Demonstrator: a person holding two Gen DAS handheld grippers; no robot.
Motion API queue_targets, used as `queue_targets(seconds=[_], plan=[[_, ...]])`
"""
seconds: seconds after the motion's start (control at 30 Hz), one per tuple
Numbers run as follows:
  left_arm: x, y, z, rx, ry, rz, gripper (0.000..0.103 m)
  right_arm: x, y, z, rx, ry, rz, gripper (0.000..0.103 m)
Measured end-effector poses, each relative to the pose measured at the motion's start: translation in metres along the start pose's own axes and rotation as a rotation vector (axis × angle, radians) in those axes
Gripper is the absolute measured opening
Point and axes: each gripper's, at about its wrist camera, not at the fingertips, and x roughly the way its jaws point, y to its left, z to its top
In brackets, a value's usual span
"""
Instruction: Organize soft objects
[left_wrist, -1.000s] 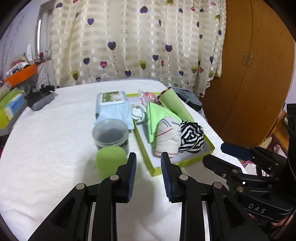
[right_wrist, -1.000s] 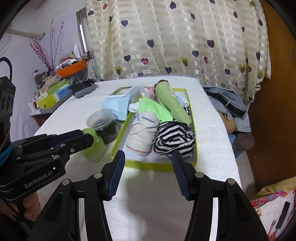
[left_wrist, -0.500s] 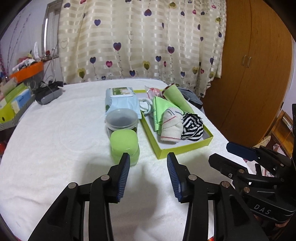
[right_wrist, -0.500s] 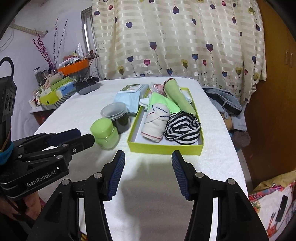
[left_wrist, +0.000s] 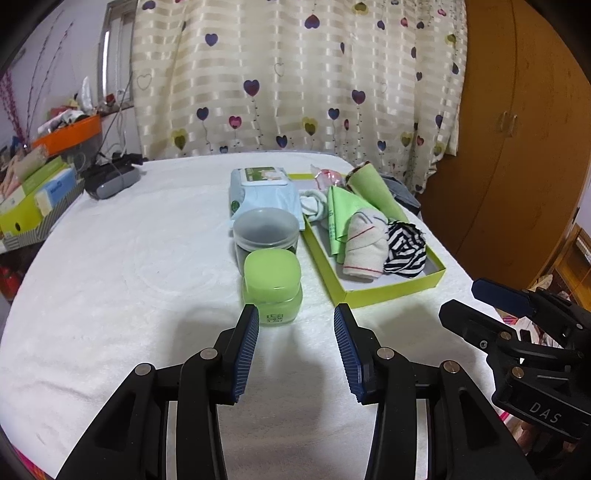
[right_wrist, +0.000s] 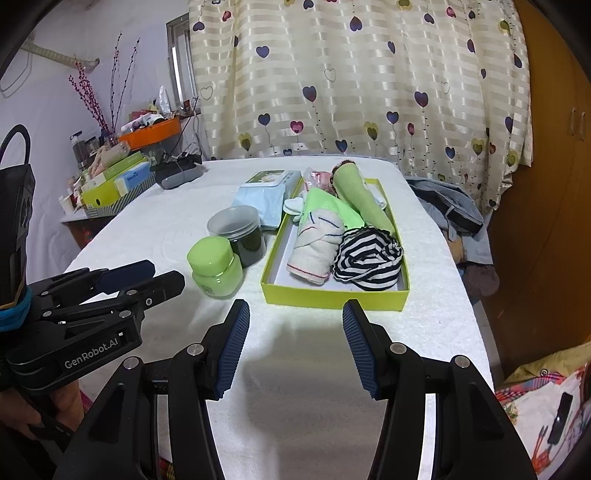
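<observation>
A yellow-green box (left_wrist: 391, 290) (right_wrist: 332, 295) on the white table holds soft things: a black-and-white striped cloth (left_wrist: 406, 247) (right_wrist: 367, 258), a rolled white cloth with red and blue lines (left_wrist: 364, 245) (right_wrist: 317, 245), green cloths (left_wrist: 341, 210) (right_wrist: 360, 195), a white sock and a pink item. My left gripper (left_wrist: 295, 332) is open and empty, just short of a green jar (left_wrist: 272, 282). My right gripper (right_wrist: 295, 332) is open and empty, in front of the box's near wall. Each gripper shows in the other's view, the right (left_wrist: 517, 325) and the left (right_wrist: 110, 291).
A dark jar with a grey lid (left_wrist: 266, 230) (right_wrist: 238, 230) and a pack of wet wipes (left_wrist: 264, 190) (right_wrist: 266, 192) stand left of the box. A grey device (left_wrist: 110, 179), cartons and an orange tray sit at the far left. A wardrobe (left_wrist: 517, 147) stands to the right.
Both grippers have pulled back from the box toward the table's near edge. The left gripper's jaws have opened wider. The cloths in the box have not moved.
</observation>
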Motion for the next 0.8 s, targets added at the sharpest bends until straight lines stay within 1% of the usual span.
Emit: queue_targets(seconds=[0.13,0.37,0.5,0.6,0.8], plan=[[0.008,0.003,-0.001,-0.001,0.007,0.009,0.041,0.010,0.000,0.000,-0.003,0.013,0.007,0.054],[0.020,0.000,-0.002,0.025,0.023,0.013,0.041,0.024,-0.001,0.000,-0.002,0.033,0.017,0.054],[0.023,-0.001,-0.002,0.029,0.018,0.028,0.041,0.029,-0.003,0.000,-0.003,0.042,0.020,0.054],[0.025,0.000,-0.001,0.023,0.025,0.013,0.041,0.029,-0.004,0.000,-0.002,0.042,0.020,0.054],[0.029,0.000,-0.001,0.018,0.028,0.020,0.041,0.033,-0.006,-0.001,-0.002,0.047,0.021,0.054]])
